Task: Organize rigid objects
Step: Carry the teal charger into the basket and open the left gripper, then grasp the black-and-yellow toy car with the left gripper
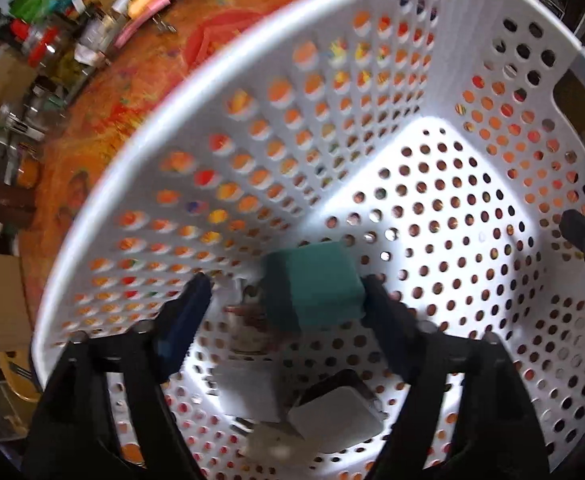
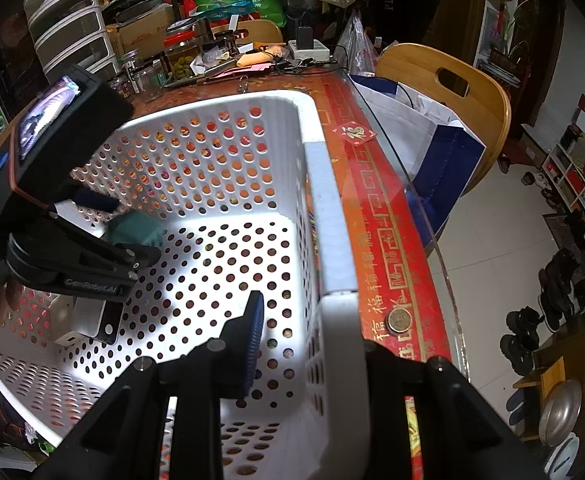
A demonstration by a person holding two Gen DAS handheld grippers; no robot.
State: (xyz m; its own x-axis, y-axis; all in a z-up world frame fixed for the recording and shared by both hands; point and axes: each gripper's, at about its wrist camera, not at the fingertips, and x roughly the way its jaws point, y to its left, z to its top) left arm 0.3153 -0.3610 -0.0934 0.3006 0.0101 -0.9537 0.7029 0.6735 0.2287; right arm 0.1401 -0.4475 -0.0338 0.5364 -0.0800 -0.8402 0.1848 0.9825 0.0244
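Note:
A white perforated basket point(image 1: 196, 132) stands on an orange-red table; it also shows in the right wrist view point(image 2: 332, 216). My left gripper point(image 1: 288, 296) is inside the basket with its jaws wide apart. A green box point(image 1: 312, 284) is between the fingers, blurred, touching only the right finger's tip. It also shows in the right wrist view point(image 2: 132, 230). On the basket floor lie a white box point(image 1: 336, 416), a dark flat thing and a small can point(image 1: 248, 328). My right gripper point(image 2: 312, 320) straddles the basket's right rim; whether it grips the rim is unclear.
The table's far side is crowded with jars, bottles and boxes point(image 2: 180, 56). A coin point(image 2: 398, 320) lies on the table point(image 2: 376, 208) right of the basket. A wooden chair point(image 2: 452, 92) with a white-blue bag stands beyond the table's edge.

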